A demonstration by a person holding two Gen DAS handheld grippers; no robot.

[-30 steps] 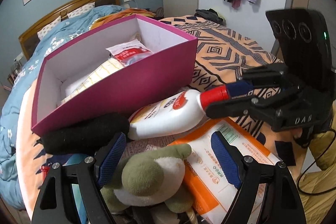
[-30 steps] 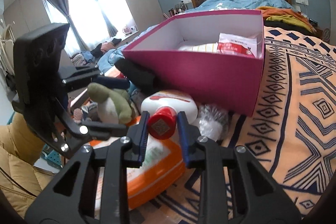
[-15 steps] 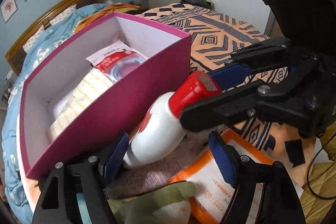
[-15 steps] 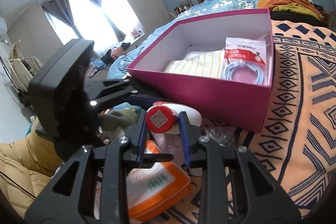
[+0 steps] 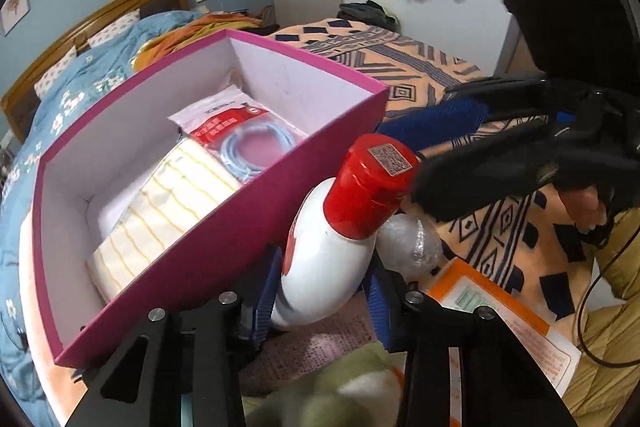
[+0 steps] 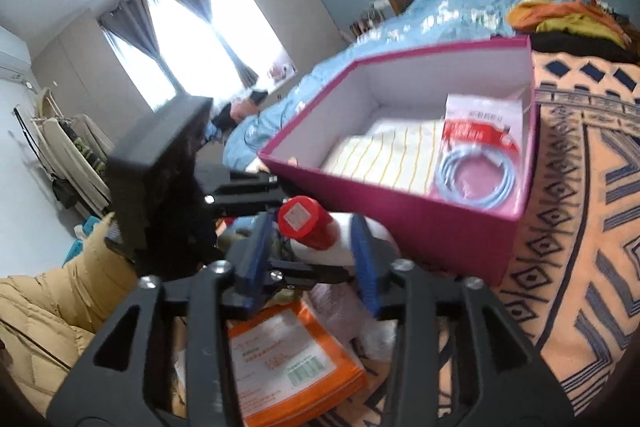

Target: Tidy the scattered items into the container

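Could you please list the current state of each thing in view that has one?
pink box: open, no lid, partly filled.
white bottle: red cap on, tilted, base between the left gripper's closing jaws.
left gripper: closing on the bottle.
right gripper: opening around the cap, pads clear.
cable packet: sealed, inside the box.

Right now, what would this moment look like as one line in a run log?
left gripper: closing on bottle body | right gripper: opening off red cap | box: cloth, cable pack inside | bottle: not yet in box
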